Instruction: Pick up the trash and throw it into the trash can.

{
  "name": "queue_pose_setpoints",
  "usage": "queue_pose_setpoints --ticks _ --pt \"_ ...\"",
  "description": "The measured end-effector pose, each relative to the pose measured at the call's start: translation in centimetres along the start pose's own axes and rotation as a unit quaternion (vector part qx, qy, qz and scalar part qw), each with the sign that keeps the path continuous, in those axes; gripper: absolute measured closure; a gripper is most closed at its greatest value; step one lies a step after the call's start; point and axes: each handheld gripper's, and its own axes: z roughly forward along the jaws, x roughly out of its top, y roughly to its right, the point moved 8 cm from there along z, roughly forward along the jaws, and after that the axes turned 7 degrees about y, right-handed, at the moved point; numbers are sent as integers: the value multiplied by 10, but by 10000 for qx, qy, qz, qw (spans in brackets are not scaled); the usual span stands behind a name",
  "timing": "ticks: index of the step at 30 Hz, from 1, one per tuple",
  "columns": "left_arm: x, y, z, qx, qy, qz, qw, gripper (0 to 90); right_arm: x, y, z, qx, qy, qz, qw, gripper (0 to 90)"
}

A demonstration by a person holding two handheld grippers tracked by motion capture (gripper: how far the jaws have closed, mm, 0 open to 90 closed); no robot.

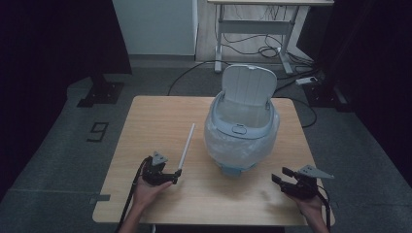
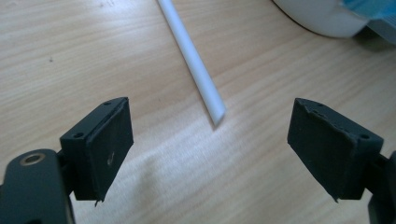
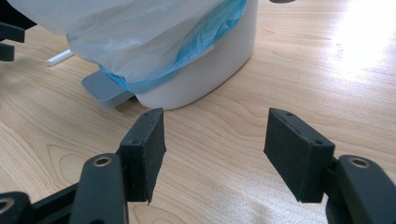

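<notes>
A thin white stick (image 1: 186,146) lies on the wooden table (image 1: 145,121), slanting from the middle toward the near left. Its near end (image 2: 215,112) rests just ahead of my left gripper (image 2: 210,149), whose jaws stand open and wide apart with nothing between them. That gripper (image 1: 176,177) sits at the near left of the table in a hand. A small white pedal bin (image 1: 241,125) with its lid up and a clear plastic liner stands at the table's middle right. My right gripper (image 1: 279,174) is open at the near right, facing the bin's base (image 3: 205,70) and pedal (image 3: 105,88).
Beyond the table's far edge, cables run over the dark floor, and a desk frame (image 1: 252,29) stands further back. Black stand feet (image 1: 99,92) sit on the floor at the left and right. The bin's grey pedal juts toward the near side.
</notes>
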Motion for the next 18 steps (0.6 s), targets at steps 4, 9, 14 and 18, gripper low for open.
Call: queue_pose_setpoints --ticks 4,9,14,18 --pt "11 -4 6 33 12 -84 10000 142 -1 2 -1 -29 -11 11 10000 378" --pt "22 -10 18 40 -58 -159 9998 145 -3 6 -1 -102 -47 12 9999 380" --pt "30 -13 31 43 -124 -209 9997 153 -3 9 -1 -141 -54 51 9999 381" --pt "34 -13 42 64 -182 -191 9996 165 -4 9 -1 -149 -70 59 9998 381"
